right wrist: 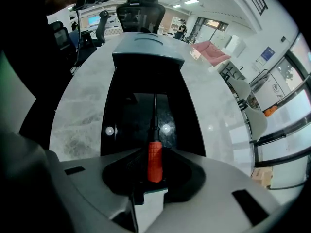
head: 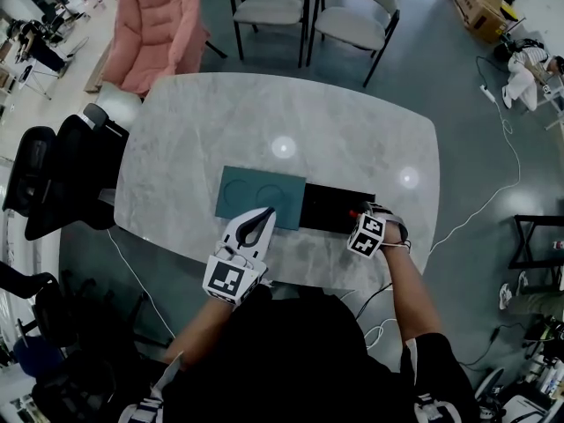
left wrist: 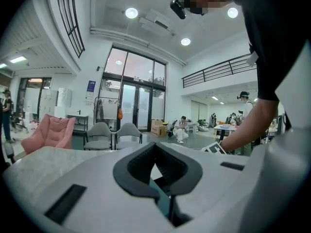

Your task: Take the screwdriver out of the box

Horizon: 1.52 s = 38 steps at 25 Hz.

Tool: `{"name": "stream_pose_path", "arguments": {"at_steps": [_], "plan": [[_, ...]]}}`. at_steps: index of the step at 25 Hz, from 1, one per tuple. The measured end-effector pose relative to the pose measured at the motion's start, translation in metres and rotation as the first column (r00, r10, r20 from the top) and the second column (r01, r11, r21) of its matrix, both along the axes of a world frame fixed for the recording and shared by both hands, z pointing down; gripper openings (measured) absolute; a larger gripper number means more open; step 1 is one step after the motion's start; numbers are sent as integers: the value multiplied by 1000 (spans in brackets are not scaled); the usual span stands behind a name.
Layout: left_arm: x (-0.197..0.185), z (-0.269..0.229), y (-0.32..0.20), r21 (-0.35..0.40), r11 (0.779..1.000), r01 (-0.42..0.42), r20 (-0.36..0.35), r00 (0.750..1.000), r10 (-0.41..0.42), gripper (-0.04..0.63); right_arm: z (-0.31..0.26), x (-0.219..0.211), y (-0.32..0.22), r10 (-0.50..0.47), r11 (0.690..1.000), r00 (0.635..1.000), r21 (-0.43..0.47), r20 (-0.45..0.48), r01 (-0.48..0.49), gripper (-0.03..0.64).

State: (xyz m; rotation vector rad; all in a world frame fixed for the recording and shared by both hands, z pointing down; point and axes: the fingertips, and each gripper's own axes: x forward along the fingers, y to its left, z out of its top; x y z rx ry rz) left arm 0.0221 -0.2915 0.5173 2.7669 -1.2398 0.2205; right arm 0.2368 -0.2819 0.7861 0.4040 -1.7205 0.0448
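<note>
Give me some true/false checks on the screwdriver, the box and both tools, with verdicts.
1. The screwdriver has a red-orange handle. True.
2. The right tool has lifted the screwdriver clear of the black box. False: it lies in the box, its handle between that tool's open jaws.
3. In the head view, a teal panel lies directly left of the black box. True.
4. The left tool hangs over the black box. False: it is at the teal panel's near edge.
5. The table is dark wood. False: it is pale and marble-like.
</note>
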Motion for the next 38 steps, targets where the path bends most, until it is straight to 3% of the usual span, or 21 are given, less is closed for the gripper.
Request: {"name": "stream_pose_path", "arguments": {"at_steps": [6,14,18,23,25,28,32,38], "plan": [[-9,3,5,-9,1000,8,-3,1000,-9,6,-8,-3,-2,27,998,1000,50,15,-28,113],[0,0,12,5,999,-31,-18,999,31,6,-47,-11,-3,88,968,989,226,118,-113,112],[4,-5,15,11,999,-42,-14,999,42,6,-85,-16,-4,97,922,978,354,184,-158,112],[10,-10,20,24,998,-61,-27,998,62,6,-152,-25,-5,100,821,943,509,318,-259,112],[13,-14,22,27,997,-65,-34,997,66,6,-182,-29,-5,114,774,898,530,424,-348,112],[17,-20,24,35,997,-72,-47,996,73,6,-223,-34,-4,131,704,797,511,590,-494,112],[22,-28,25,47,996,-73,-63,995,76,6,-268,-40,0,119,626,613,420,781,-657,112],[24,-43,24,79,994,-77,-82,993,84,6,-308,-35,8,117,516,369,261,922,-816,112]]}}
